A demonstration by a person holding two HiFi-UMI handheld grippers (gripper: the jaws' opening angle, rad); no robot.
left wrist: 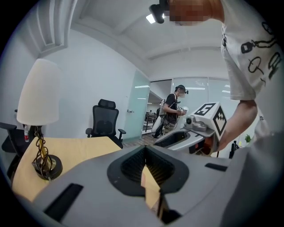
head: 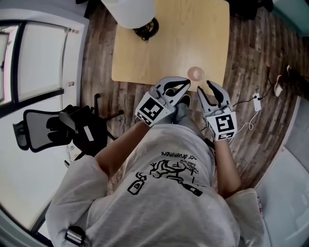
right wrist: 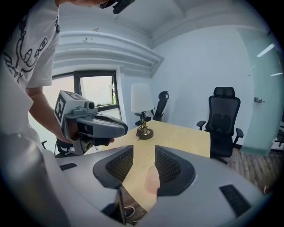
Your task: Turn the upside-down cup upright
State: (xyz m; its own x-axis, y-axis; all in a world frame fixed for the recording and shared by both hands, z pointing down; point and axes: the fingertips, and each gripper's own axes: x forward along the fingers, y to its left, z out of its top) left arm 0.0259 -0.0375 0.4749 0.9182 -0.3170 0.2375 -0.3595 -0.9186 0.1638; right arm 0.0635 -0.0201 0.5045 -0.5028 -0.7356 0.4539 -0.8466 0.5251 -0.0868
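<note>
1. Currently, a black office chair [head: 58, 128] is standing at 9 o'clock in the head view, on the wood floor [head: 260, 53].
2. A white-shaded lamp [head: 129, 12] is sitting toward the 11 o'clock corner of the light wooden table [head: 169, 43].
3. Next, the left gripper [head: 183, 86] is hovering just off the table's near edge, pointing toward 1 o'clock. In the left gripper view its jaws are pressing together and gripping nothing.
4. The cup [head: 196, 74], pale pink, is standing on the table close to the near edge. It is lying at 1 o'clock from the left gripper's tips and 11 o'clock from the right gripper's tips, apart from both. From above, rim-up or rim-down is not readable.
5. The right gripper [head: 211, 90] is hovering beside the left one, pointing toward 12 o'clock. Its jaws are standing partway apart. In the right gripper view the cup [right wrist: 152, 179] is showing as a pink blur low in the gap, next to the right-hand pad. Neither pad is clamping it.
6. A white adapter [head: 256, 102] with its cable is lying on the floor at 3 o'clock from the right gripper.
</note>
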